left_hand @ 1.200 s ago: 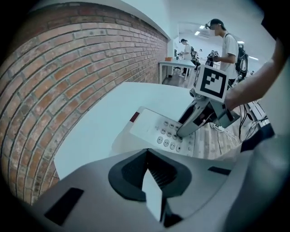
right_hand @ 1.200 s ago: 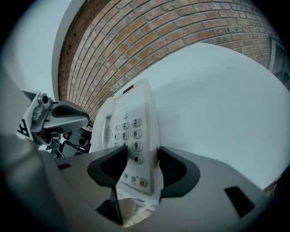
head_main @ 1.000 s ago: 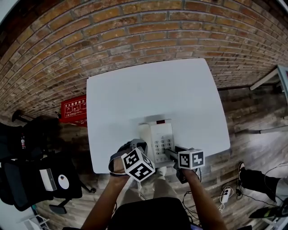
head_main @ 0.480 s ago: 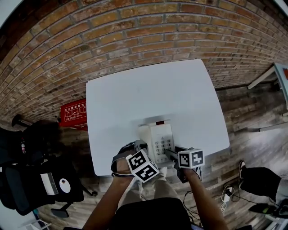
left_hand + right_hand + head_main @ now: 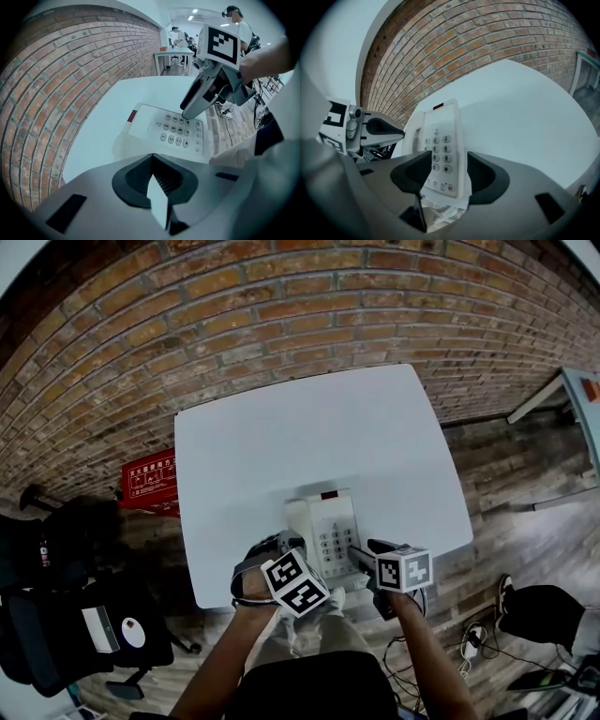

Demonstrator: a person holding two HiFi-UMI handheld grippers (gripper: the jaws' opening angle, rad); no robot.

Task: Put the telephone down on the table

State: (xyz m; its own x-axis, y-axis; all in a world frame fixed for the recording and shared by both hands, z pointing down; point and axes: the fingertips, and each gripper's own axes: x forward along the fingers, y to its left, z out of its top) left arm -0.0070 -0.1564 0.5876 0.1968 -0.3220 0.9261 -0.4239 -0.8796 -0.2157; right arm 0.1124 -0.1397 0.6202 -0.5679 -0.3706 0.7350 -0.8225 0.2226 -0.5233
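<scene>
Telephone, white desk model w/ grey keypad, sits at the near edge of the white table, just in front of the person. Its handset lies in the cradle on the left side, and a small red mark shows at the far end. The far end rests on the tabletop; can't tell whether the near end is lifted.

The right gripper has the phone's near end. In the right gripper view its two black pads sit either side of the base, pressed against the edges, w/ the bottom rows of keys btwn them. Something pale and crumpled shows below the jaws, too unclear to name.

The left gripper hangs just beside the phone's left near corner, pointing steeply down. Its jaws are closed tight together w/ nothing seen btwn them, and the phone lies ahead of them, apart.

Beyond the table stands a brick wall. A red box sits on the wood floor to the left, near a black chair.
</scene>
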